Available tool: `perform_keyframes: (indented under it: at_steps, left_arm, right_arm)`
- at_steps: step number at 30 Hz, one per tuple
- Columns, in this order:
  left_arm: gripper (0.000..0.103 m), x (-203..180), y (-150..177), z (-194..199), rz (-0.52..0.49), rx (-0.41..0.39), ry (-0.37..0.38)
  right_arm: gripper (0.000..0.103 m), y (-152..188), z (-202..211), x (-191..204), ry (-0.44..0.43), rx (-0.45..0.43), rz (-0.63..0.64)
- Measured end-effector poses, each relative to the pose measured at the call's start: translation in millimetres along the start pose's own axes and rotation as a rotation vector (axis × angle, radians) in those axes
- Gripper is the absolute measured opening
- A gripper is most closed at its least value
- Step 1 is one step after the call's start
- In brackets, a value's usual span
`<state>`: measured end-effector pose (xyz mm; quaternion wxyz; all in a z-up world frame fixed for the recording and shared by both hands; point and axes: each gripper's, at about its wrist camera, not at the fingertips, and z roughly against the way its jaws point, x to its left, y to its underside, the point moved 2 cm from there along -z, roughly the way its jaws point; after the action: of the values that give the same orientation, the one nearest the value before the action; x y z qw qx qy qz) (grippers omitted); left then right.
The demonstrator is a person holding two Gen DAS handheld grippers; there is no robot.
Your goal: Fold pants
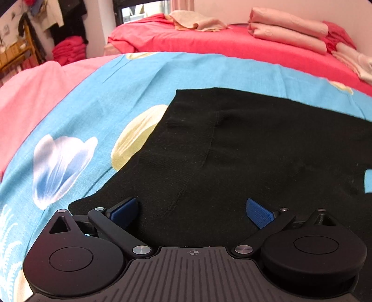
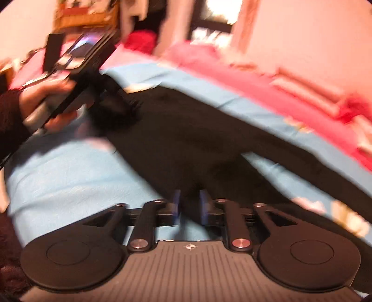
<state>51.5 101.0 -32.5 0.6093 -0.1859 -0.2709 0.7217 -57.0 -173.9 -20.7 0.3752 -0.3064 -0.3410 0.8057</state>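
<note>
Black pants (image 1: 232, 151) lie spread on a blue flowered sheet (image 1: 93, 97). My left gripper (image 1: 193, 211) is open, its blue pads wide apart just above the waist end of the pants, holding nothing. In the blurred right wrist view, my right gripper (image 2: 190, 204) has its pads close together with black pants cloth (image 2: 186, 139) between them at a leg edge. The left gripper also shows in the right wrist view (image 2: 76, 76), held in a hand at the far left over the pants.
A red bedspread (image 1: 209, 44) lies beyond the blue sheet, with folded pink bedding (image 1: 288, 30) and a beige cloth (image 1: 197, 22) on it. A pink cover (image 1: 34, 97) lies at the left. Stacked red clothes (image 1: 69, 50) and hanging garments stand at the far left.
</note>
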Motion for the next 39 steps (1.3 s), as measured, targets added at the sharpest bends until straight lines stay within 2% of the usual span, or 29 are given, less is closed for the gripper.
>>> perform_keyframes:
  at_steps: [1, 2, 3, 4, 5, 6, 7, 9, 10, 12, 13, 14, 16, 18, 20, 22, 23, 24, 25, 26, 27, 29, 30, 32, 34, 36, 37, 38, 39]
  left_arm:
    - [0.103, -1, 0, 0, -0.007, -0.002, -0.006]
    - [0.103, -1, 0, -1, -0.008, -0.003, -0.008]
    - [0.103, -1, 0, -1, -0.005, -0.003, -0.007]
    - [0.103, 0, 1, -1, -0.004, -0.003, -0.004]
    - [0.103, 0, 1, 0, -0.005, -0.003, -0.001]
    - [0.103, 0, 1, 0, -0.007, -0.004, 0.005]
    - [0.103, 1, 2, 1, -0.013, -0.006, 0.011]
    - [0.103, 2, 4, 3, -0.022, -0.006, 0.021]
    - [0.103, 2, 4, 4, -0.022, -0.002, 0.021]
    - [0.103, 2, 2, 8, -0.013, 0.004, 0.020]
    - [0.103, 1, 2, 11, -0.007, 0.004, 0.022]
    - [0.103, 1, 1, 15, -0.003, 0.000, 0.028]
    - [0.103, -3, 0, 25, -0.005, -0.022, 0.050]
    - [0.103, -9, 0, 36, -0.009, -0.055, 0.074]
    - [0.103, -18, 1, 43, -0.009, -0.069, 0.115]
    - [0.103, -32, 4, 44, -0.027, -0.073, 0.154]
    - [0.103, -40, 7, 42, -0.046, -0.065, 0.160]
    - [0.103, -48, 10, 38, -0.069, -0.049, 0.156]
    - [0.103, -55, 13, 33, -0.092, -0.035, 0.146]
    - [0.103, -60, 16, 27, -0.112, -0.022, 0.133]
    - [0.103, -64, 19, 22, -0.125, -0.015, 0.116]
    - [0.103, -61, 20, 22, -0.114, -0.033, 0.119]
    - [0.103, -59, 20, 21, -0.105, -0.030, 0.129]
    - [0.103, -57, 19, 20, -0.101, -0.026, 0.138]
    - [0.103, -58, 19, 20, -0.112, -0.028, 0.133]
    - [0.103, -58, 20, 20, -0.113, -0.028, 0.132]
    - [0.103, -57, 20, 21, -0.112, -0.027, 0.134]
    - [0.103, -56, 20, 21, -0.110, -0.023, 0.133]
    - [0.103, -55, 19, 22, -0.108, -0.019, 0.134]
  right_arm:
    - [0.068, 2, -5, -2, 0.038, 0.012, 0.019]
    - [0.071, 6, -13, -5, 0.043, 0.044, 0.020]
    - [0.065, 11, -22, -11, 0.023, 0.090, -0.017]
    - [0.054, 13, -23, -19, -0.028, 0.103, -0.122]
    - [0.031, 14, -17, -25, -0.069, 0.106, -0.183]
    - [0.014, 16, -10, -27, -0.108, 0.136, -0.195]
    - [0.007, 19, -2, -31, -0.161, 0.169, -0.236]
    - [0.006, 29, 13, -40, -0.281, 0.195, -0.309]
    - [0.007, 33, 22, -49, -0.272, 0.189, -0.341]
    - [0.012, 45, 46, -79, -0.170, 0.122, -0.450]
    - [0.028, 55, 57, -101, -0.090, 0.085, -0.518]
    - [0.054, 67, 67, -122, 0.015, 0.068, -0.587]
    - [0.074, 91, 82, -166, 0.289, 0.057, -0.712]
    - [0.082, 117, 92, -206, 0.519, 0.052, -0.825]
    - [0.083, 136, 90, -237, 0.625, 0.083, -0.954]
    - [0.080, 150, 87, -257, 0.630, 0.023, -1.046]
    - [0.067, 153, 88, -261, 0.649, -0.012, -1.067]
    - [0.048, 152, 86, -262, 0.659, -0.019, -1.055]
    - [0.012, 152, 83, -259, 0.668, -0.006, -1.025]
    - [0.008, 149, 81, -255, 0.682, 0.009, -0.978]
    - [0.007, 141, 79, -252, 0.678, 0.017, -0.935]
    - [0.007, 147, 105, -255, 0.717, -0.023, -0.934]
    - [0.007, 158, 122, -260, 0.746, -0.049, -0.988]
    - [0.007, 181, 137, -268, 0.780, -0.039, -1.081]
    - [0.008, 199, 139, -272, 0.729, -0.018, -1.162]
    - [0.017, 199, 148, -269, 0.779, -0.050, -1.175]
    - [0.039, 196, 151, -270, 0.829, -0.054, -1.179]
    - [0.048, 190, 155, -266, 0.901, -0.054, -1.163]
    - [0.048, 180, 155, -256, 0.952, -0.054, -1.111]
